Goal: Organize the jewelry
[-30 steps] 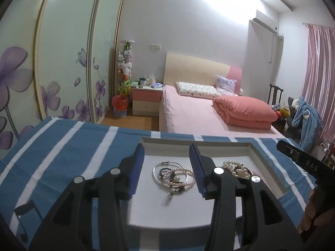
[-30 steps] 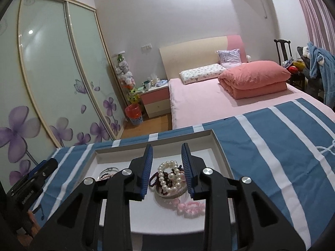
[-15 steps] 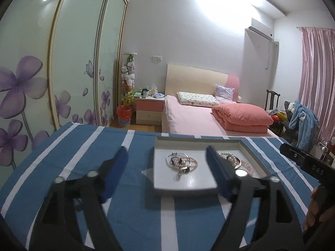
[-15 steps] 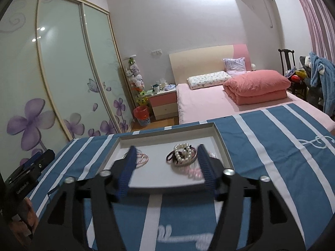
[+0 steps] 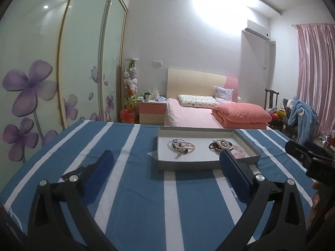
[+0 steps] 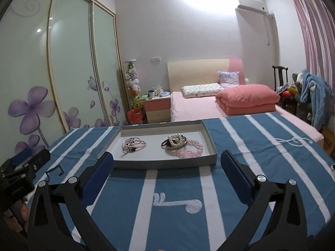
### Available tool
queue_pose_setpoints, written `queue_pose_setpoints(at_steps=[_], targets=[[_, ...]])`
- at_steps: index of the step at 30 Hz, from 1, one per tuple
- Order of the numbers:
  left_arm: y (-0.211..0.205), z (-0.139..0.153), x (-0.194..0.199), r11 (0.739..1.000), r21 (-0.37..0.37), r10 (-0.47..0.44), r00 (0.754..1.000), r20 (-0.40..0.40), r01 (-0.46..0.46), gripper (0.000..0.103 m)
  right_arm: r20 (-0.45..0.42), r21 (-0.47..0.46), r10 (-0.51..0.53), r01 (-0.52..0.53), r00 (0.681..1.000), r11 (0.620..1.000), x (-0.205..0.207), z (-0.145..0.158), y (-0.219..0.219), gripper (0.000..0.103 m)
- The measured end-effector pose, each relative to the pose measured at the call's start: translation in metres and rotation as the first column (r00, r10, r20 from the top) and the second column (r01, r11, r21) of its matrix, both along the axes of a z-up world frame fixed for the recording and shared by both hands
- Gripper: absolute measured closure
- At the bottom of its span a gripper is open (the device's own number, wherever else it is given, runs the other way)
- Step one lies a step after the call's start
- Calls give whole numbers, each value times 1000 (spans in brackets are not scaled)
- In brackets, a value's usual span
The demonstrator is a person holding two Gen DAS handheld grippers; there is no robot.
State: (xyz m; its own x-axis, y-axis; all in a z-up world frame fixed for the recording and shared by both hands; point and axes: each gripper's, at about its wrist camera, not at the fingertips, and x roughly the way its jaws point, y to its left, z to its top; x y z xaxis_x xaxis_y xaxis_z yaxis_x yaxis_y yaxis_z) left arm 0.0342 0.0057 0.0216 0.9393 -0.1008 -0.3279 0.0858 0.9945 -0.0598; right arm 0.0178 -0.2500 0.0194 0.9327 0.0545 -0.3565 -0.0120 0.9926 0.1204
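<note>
Jewelry lies in two small heaps inside a shallow grey tray with a white floor, which sits on a blue cloth with white stripes. One heap, toward the tray's left, is a tangle of pink bead and metal bangles touching one another. The other heap, toward the right and apart from the first, has a white pearl bracelet on top of darker rings, with a pink bead strand just beside it near the tray's right wall. The left gripper and the right gripper both hang over the cloth on the near side of the tray, each with its blue-padded jaws spread wide and nothing between them. Beyond the cloth stand a bed with a folded coral quilt, a bedside cabinet and a flower-printed wardrobe.
</note>
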Motion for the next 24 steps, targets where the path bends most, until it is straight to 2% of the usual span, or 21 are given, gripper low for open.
queue_pose_setpoints(at_steps=[5,14,24], targets=[[2,-1,-17,999,3,40,999,31,-40,4,32,-44,7,-6,999,999,-18,-6,7,2],[-4,-11,-34,999,36,34,998,56,-36,4,100,-103,38,-28,994,994,-36,-14,19,2],[-6,-16,-33,999,34,20,998,61,-22,4,68,-64,20,-15,997,998,-35,-25,11,2]])
